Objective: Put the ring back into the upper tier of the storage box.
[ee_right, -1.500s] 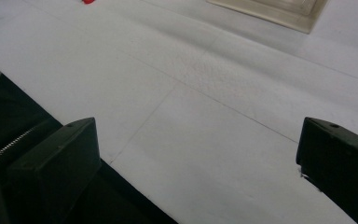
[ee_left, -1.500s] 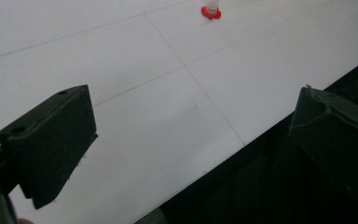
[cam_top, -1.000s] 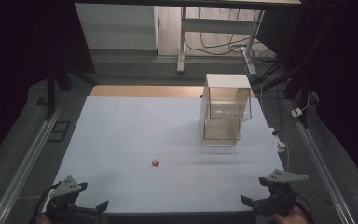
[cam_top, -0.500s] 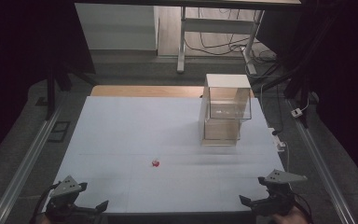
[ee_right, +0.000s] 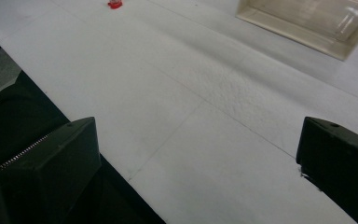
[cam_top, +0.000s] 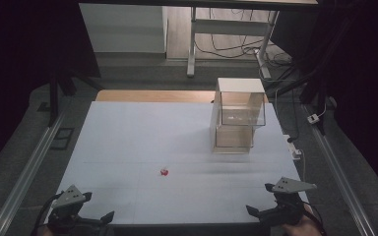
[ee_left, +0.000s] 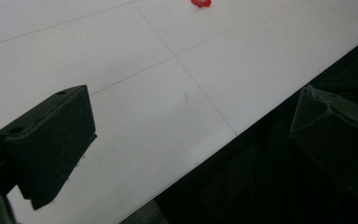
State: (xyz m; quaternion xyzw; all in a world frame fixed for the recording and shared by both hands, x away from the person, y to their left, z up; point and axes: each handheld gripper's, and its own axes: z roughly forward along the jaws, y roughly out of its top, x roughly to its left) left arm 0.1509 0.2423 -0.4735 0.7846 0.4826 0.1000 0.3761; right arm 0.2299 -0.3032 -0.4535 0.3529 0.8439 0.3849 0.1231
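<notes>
Both grippers (cam_top: 106,216) (cam_top: 250,210) open, empty.

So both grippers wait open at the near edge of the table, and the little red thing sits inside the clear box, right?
Not quite. The red thing lies on the bare table, well apart from the clear box, as the high view shows. Both grippers, left and right, do wait open at the near edge.

I find no writing I can read: no label, brand, number or sign on my white worktop (cam_top: 128,147), on the clear box (cam_top: 238,115) standing on it, or on the small red piece (cam_top: 164,171).
</notes>
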